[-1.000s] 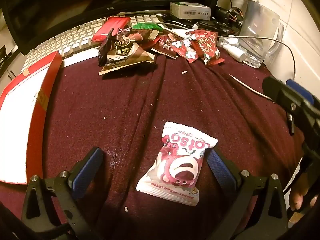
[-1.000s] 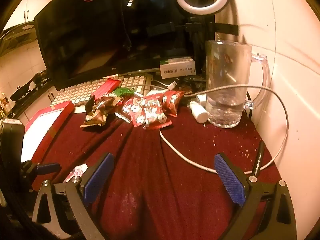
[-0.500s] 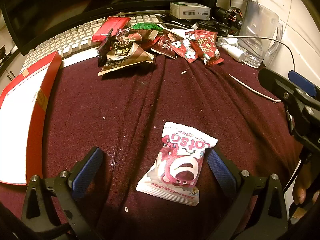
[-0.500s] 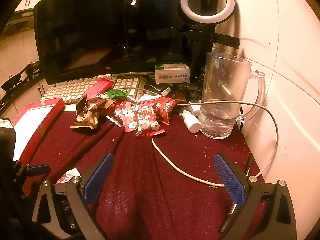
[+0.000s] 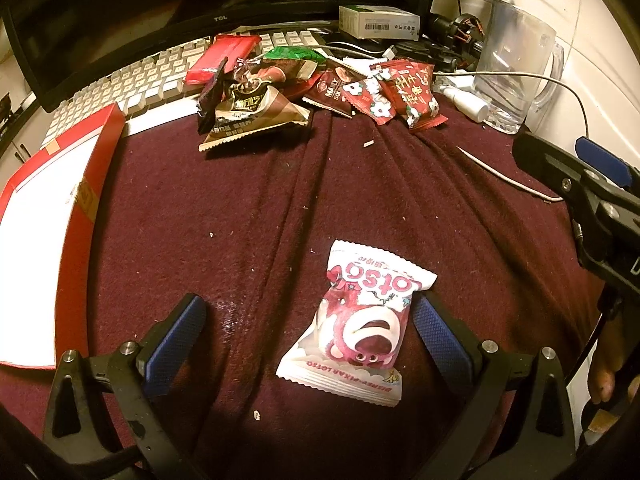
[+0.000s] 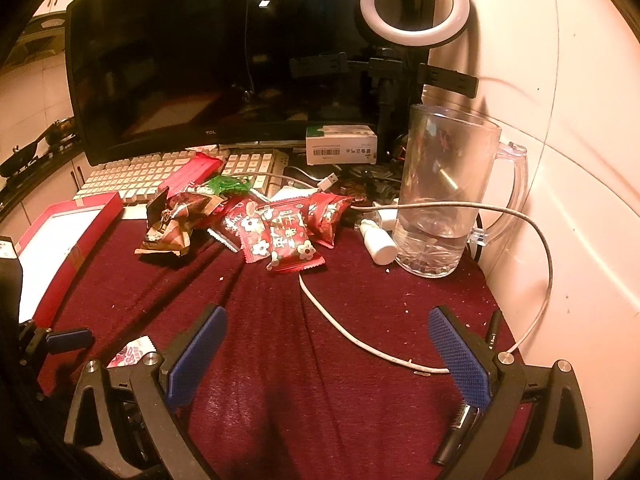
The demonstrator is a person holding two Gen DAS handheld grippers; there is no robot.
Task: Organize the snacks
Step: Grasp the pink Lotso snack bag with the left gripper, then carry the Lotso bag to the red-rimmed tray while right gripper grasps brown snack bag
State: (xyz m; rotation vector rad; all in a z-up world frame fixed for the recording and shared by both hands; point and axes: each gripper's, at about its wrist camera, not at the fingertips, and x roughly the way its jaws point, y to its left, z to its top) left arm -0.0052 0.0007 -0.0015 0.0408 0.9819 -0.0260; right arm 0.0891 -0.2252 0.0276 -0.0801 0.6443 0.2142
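The desk's wrinkled maroon cloth spreads under both my tools, with a flat red cardboard box with a white inside at its left edge and a heap of red and brown foil snack packets at the back. My left hand-held gripper hangs wide open around the pink-and-white bear-print snack packet, whose right side lies just beside the right pad. My right hand-held gripper is spread open over bare cloth, gripping nothing.

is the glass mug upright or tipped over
Upright. The glass mug stands on its base on the cloth, open rim on top, handle out to the side, with a white cable draped around it.
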